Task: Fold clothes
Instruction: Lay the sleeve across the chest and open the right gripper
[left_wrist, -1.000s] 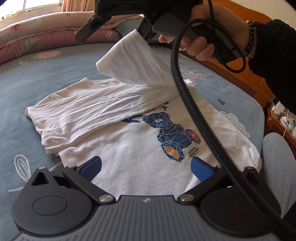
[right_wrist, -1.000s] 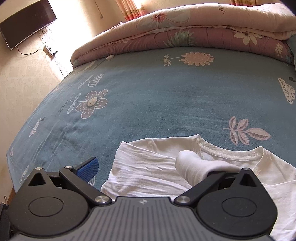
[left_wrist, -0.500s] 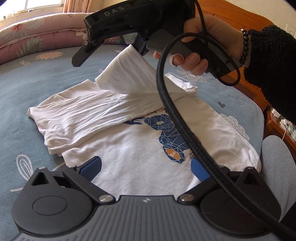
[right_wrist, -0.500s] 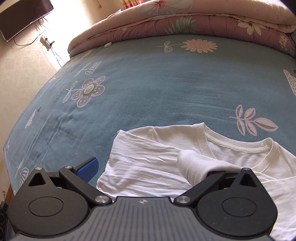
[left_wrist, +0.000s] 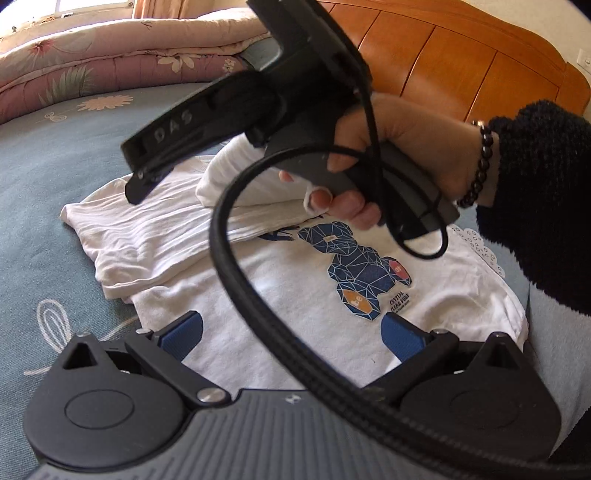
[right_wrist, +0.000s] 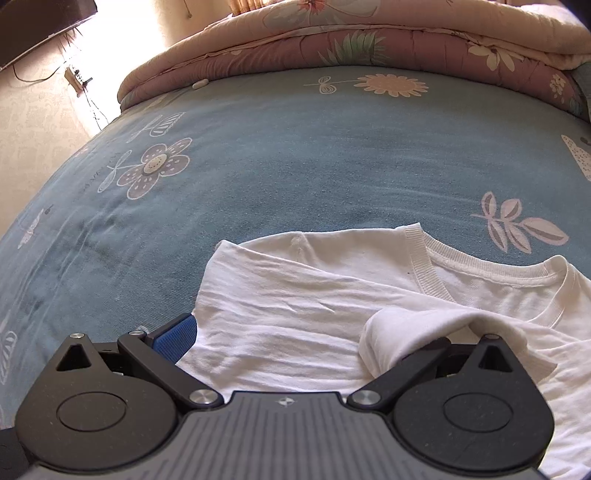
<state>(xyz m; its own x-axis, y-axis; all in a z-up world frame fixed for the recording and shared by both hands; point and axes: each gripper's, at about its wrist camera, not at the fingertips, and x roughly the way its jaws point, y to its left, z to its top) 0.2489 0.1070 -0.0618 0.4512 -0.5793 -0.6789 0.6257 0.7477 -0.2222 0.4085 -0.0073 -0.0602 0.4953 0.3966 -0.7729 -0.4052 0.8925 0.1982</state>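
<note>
A white T-shirt (left_wrist: 280, 291) lies flat on the blue flowered bed (right_wrist: 295, 155). It has a blue bear print (left_wrist: 360, 273) on the chest, and one side is folded over toward 9 o'clock, with many small wrinkles. The left gripper (left_wrist: 291, 334) hangs over the hem; its jaws are wide apart and hold nothing. The right gripper (right_wrist: 295, 339) also has its jaws wide apart, and a sleeve (right_wrist: 406, 328) is draped over the jaw at 3 o'clock, near the ribbed collar (right_wrist: 428, 266).

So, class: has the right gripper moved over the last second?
Yes. The right gripper has come down toward the T-shirt, carrying its sleeve lower, judged against the bear print.
</note>
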